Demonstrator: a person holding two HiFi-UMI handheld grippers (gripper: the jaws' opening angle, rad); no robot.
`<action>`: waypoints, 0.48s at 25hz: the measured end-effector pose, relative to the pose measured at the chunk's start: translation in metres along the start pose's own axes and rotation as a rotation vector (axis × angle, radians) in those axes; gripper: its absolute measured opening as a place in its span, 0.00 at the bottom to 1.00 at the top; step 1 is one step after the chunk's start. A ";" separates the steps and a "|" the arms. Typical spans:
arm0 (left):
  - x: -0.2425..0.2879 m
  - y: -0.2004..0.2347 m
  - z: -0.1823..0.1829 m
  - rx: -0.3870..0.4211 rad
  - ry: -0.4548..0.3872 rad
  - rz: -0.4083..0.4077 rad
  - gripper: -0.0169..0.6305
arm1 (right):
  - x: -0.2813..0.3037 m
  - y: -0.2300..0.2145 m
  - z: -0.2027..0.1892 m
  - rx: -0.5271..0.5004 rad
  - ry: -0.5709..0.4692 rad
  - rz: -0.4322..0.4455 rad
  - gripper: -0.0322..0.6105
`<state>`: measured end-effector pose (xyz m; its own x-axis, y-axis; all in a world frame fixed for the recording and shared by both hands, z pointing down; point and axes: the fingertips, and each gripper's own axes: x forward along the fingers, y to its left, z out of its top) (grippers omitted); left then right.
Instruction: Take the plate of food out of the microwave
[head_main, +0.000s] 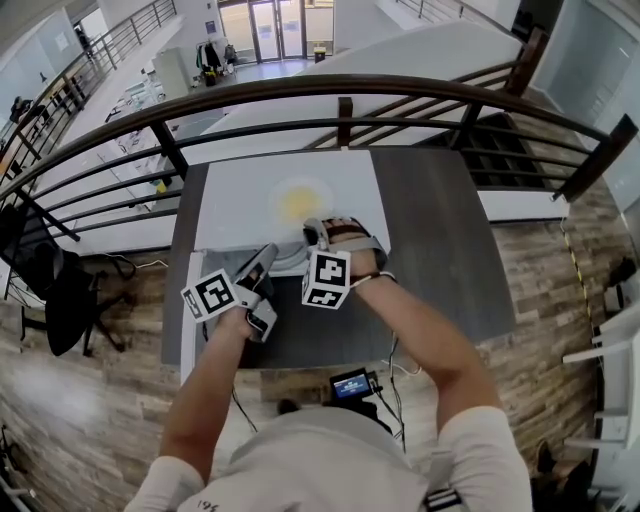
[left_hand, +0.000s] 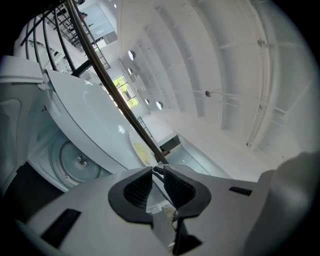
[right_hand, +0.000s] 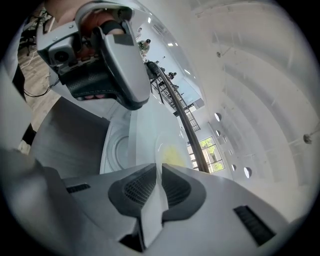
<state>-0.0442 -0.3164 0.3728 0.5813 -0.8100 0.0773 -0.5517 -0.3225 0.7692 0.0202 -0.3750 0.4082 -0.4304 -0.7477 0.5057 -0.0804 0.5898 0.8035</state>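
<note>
A white plate (head_main: 298, 203) with yellow food shows over the white top of the microwave (head_main: 235, 195); I cannot tell whether it rests there or hangs just above. My right gripper (head_main: 318, 232) is at its near rim. In the right gripper view a thin white edge runs between the pads (right_hand: 175, 187) of the right gripper (right_hand: 159, 166), which is shut on it, and the plate (right_hand: 170, 152) spreads out beyond. My left gripper (head_main: 268, 255) hovers before the open cavity, its jaws (left_hand: 158, 170) shut with nothing between them. The glass turntable (left_hand: 75, 162) sits bare inside.
The microwave door (head_main: 188, 320) hangs open at the left. The microwave stands on a dark table (head_main: 440, 250) against a curved railing (head_main: 340, 95) with a drop behind. A black chair (head_main: 50, 280) stands far left. A small screen device (head_main: 352, 384) lies below the table's near edge.
</note>
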 end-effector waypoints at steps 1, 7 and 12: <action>-0.002 -0.003 0.000 -0.010 -0.005 -0.010 0.11 | 0.001 -0.001 0.000 0.007 0.001 -0.002 0.10; -0.019 -0.010 -0.004 0.000 -0.016 0.013 0.11 | 0.007 -0.006 -0.002 0.055 0.009 0.016 0.10; -0.029 -0.016 -0.008 0.002 -0.021 0.005 0.11 | 0.011 -0.009 -0.005 0.130 0.012 0.021 0.10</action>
<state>-0.0473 -0.2844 0.3630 0.5659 -0.8217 0.0677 -0.5557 -0.3195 0.7676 0.0204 -0.3895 0.4082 -0.4223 -0.7380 0.5264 -0.1877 0.6393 0.7457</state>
